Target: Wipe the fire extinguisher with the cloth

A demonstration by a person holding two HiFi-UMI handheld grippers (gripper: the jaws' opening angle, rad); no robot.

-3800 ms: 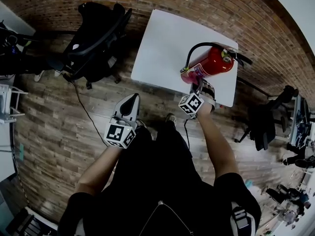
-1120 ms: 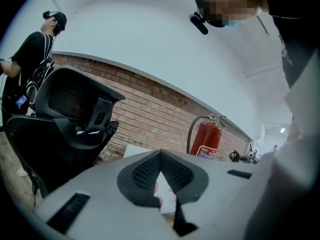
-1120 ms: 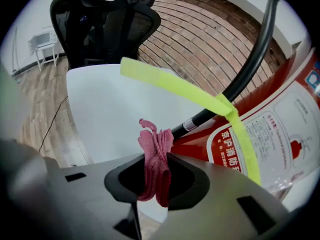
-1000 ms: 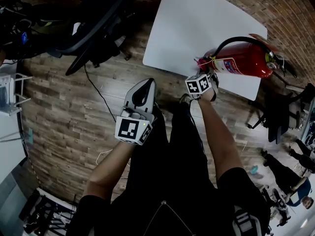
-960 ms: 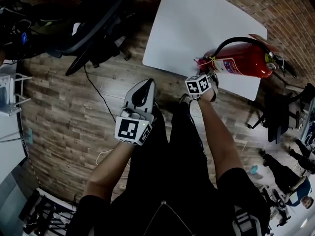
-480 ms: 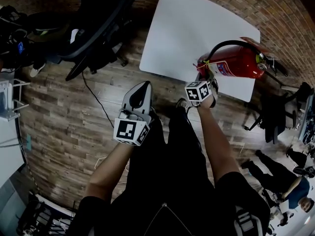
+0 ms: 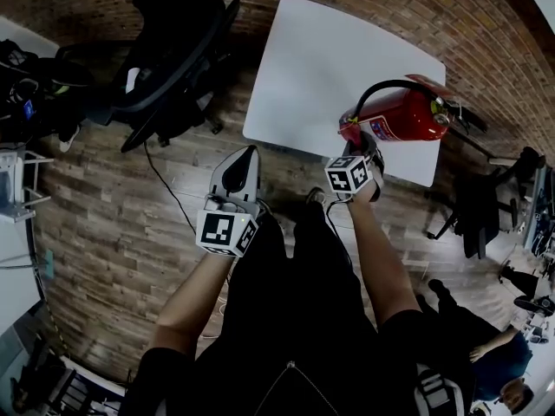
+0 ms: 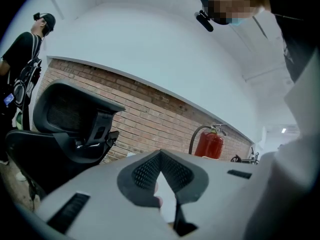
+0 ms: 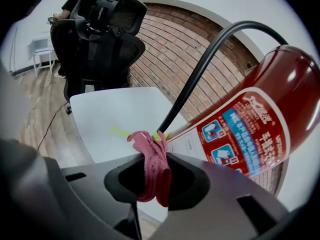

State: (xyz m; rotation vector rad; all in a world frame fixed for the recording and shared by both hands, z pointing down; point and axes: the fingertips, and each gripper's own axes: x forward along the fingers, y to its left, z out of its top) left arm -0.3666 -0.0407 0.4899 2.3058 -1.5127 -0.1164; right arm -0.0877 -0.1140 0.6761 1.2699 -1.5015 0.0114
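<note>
Right claw (image 9: pixel 156 176): clenched on our cloth (image 9: pixel 150 154), beside the fire extinguisher (image 9: pixel 250 129).
Left claw (image 8: pixel 162 179): closed, empty.
Progress: we judge wiping barely begun.

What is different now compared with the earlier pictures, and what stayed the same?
Nothing clearly moved; only the head view shifted. The right gripper stays shut on the pink cloth at the bottom end of the fire extinguisher, which still lies on the white table. The left gripper stays shut and idle, off the table.
</note>
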